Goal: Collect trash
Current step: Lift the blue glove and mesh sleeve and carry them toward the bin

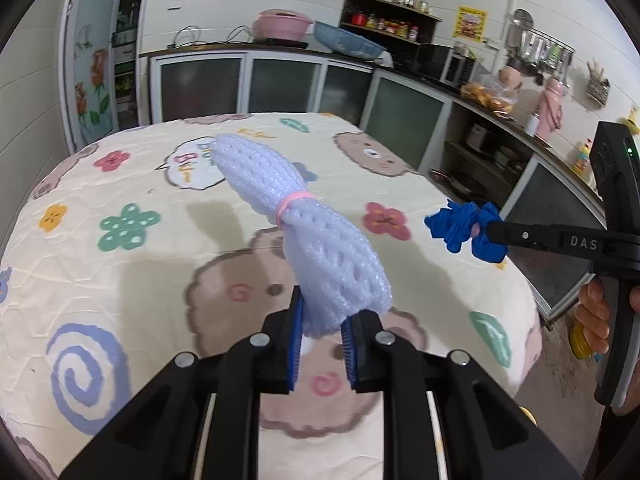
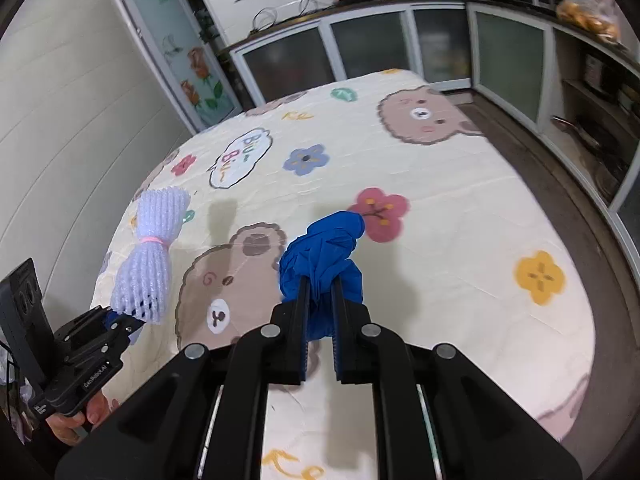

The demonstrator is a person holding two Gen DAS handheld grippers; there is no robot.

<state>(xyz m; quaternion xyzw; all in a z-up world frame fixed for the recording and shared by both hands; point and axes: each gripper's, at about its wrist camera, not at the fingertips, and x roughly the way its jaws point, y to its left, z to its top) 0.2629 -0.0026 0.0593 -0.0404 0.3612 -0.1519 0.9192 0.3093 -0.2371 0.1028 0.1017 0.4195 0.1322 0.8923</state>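
A bundle of white foam netting (image 1: 308, 220), tied in the middle with a pink band, is lifted above the table. My left gripper (image 1: 322, 314) is shut on its lower end. From the right wrist view the same foam netting (image 2: 150, 256) stands up out of the left gripper (image 2: 126, 320) at the left. A crumpled blue glove (image 2: 324, 252) is clamped in my right gripper (image 2: 320, 292), whose jaws are shut on it. In the left wrist view the blue glove (image 1: 464, 230) hangs at the tip of the right gripper (image 1: 494, 230), off the table's right side.
The table (image 1: 120, 264) wears a cream cloth with bears and flowers. Behind it runs a counter (image 1: 280, 46) with glass-front cabinets, a pink pot (image 1: 282, 24) and a blue basin (image 1: 348, 40). A floor strip (image 2: 568, 184) lies right of the table. A person's hand (image 1: 594, 316) holds the right gripper.
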